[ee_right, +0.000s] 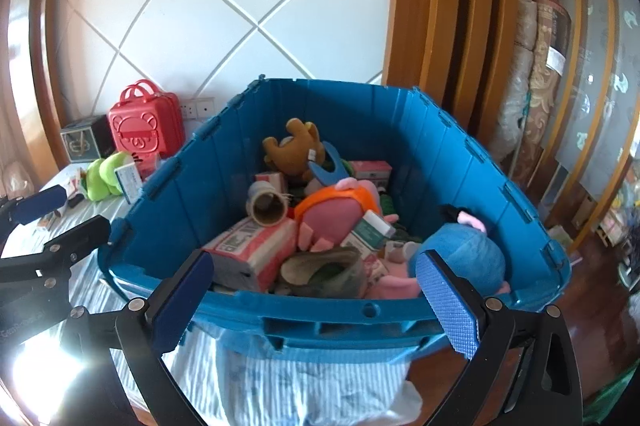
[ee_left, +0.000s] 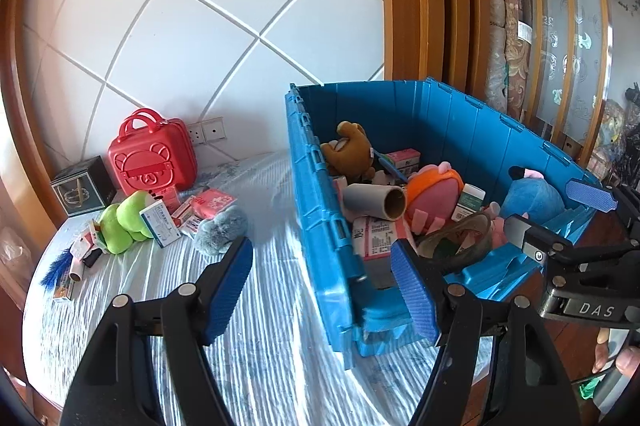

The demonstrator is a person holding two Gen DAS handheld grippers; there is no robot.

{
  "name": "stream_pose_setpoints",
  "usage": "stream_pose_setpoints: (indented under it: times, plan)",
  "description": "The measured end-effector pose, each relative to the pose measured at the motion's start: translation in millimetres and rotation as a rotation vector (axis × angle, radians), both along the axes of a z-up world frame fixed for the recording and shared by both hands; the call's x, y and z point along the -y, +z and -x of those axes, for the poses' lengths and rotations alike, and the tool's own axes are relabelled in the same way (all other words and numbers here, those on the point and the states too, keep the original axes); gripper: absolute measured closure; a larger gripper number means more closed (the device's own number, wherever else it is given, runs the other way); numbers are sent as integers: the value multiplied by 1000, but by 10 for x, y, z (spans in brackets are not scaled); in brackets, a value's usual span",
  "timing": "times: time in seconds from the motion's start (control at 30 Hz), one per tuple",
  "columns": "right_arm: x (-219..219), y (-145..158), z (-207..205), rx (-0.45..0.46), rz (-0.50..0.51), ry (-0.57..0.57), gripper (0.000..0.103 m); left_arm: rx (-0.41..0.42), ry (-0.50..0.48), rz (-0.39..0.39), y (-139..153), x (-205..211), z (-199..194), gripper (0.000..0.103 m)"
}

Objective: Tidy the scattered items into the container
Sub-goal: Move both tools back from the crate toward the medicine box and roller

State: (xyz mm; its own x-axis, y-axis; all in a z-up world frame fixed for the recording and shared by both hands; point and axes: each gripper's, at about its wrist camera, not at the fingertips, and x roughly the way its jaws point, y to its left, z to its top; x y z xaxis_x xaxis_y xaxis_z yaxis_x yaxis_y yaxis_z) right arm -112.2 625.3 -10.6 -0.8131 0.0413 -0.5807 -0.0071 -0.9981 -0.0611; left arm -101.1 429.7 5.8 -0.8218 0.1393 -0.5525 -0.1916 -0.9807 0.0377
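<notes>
Both claws spread, empty: left gripper [ee_left: 322, 290] low at 6 o'clock, right gripper [ee_right: 316, 300] over the crate's near rim. Blue crate [ee_right: 400, 118] holds toys and boxes. Green plush [ee_left: 122, 220] and loose boxes [ee_left: 160, 220] lie at 9 o'clock on the striped cloth [ee_left: 264, 326].

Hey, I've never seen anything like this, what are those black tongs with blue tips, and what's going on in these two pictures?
They are two hand-held grippers, each with a camera looking along its fingers. One picture is from the left gripper, the other from the right gripper. Both are open and hold nothing. The blue crate already contains plush toys, boxes and a cardboard tube. Left on the striped cloth are a green plush, a grey fluffy item, small boxes and a red case.
</notes>
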Motion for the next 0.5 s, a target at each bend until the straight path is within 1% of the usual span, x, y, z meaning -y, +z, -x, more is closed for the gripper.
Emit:
stream_pose_setpoints:
  times: [0.13, 0.3, 0.4, 0.5]
  plan:
    - [530, 102, -78, -35, -13, 21, 0, -12, 17, -15, -11, 557, -92, 32]
    - [1395, 156, -140, -52, -13, 80, 0, 5, 69, -11, -101, 1438, -210, 32]
    - [1894, 112, -99, -39, 8, 113, 0, 23, 112, -3, -210, 1983, -261, 32]
    - [2360, -18, 6, 6, 8, 162, 0, 67, 177, -24, -357, 2471, -237, 32]
